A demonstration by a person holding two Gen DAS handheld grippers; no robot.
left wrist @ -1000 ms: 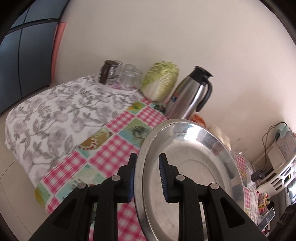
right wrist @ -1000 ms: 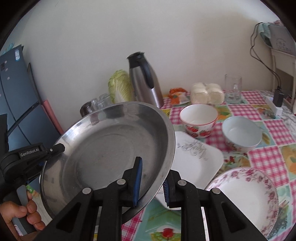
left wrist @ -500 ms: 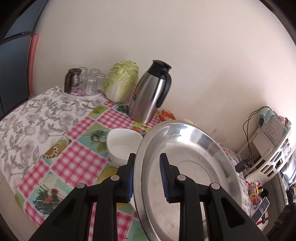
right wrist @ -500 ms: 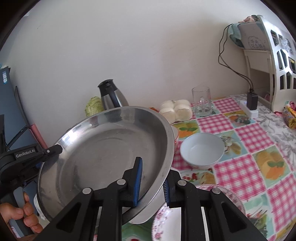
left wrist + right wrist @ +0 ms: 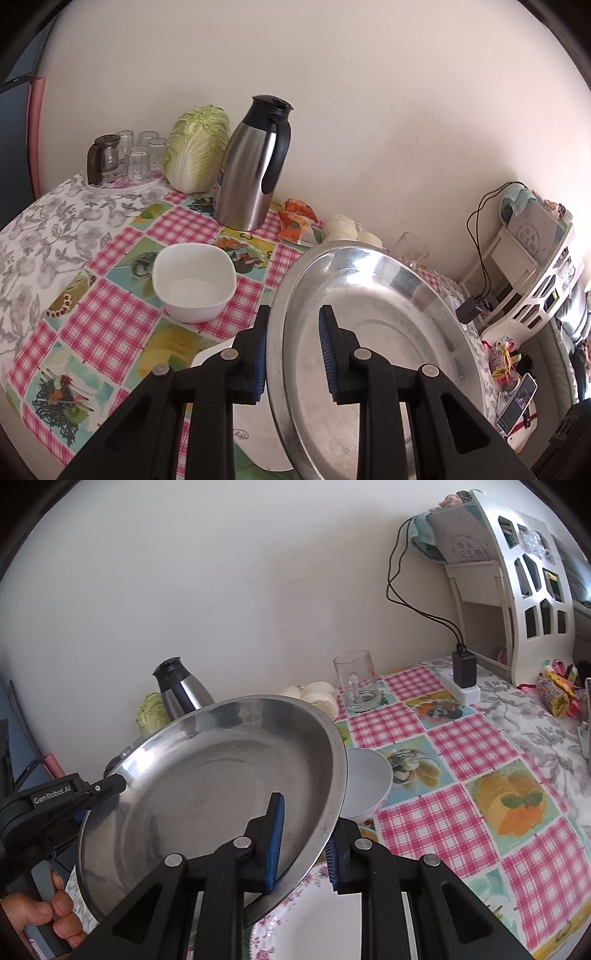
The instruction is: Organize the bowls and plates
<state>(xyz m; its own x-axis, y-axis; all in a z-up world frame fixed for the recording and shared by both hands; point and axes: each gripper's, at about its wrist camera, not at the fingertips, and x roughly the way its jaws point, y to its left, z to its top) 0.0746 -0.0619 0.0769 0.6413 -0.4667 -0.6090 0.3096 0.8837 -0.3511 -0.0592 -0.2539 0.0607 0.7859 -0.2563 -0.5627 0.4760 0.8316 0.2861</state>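
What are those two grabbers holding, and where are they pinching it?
Both hold the metal plate by its rim, on opposite sides: the left hand-held gripper on one edge, the right hand-held gripper on the other, lifted above the table.

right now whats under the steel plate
Under the steel plate, held off the table by both grippers, show a floral plate, a white bowl and part of a white square plate. Whatever else lies beneath is covered.

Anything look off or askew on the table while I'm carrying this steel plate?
Nothing spilled or damaged. The steel plate is tilted, gripped at opposite rims by the left gripper and right gripper, above the floral plate. The white bowl sits upright.
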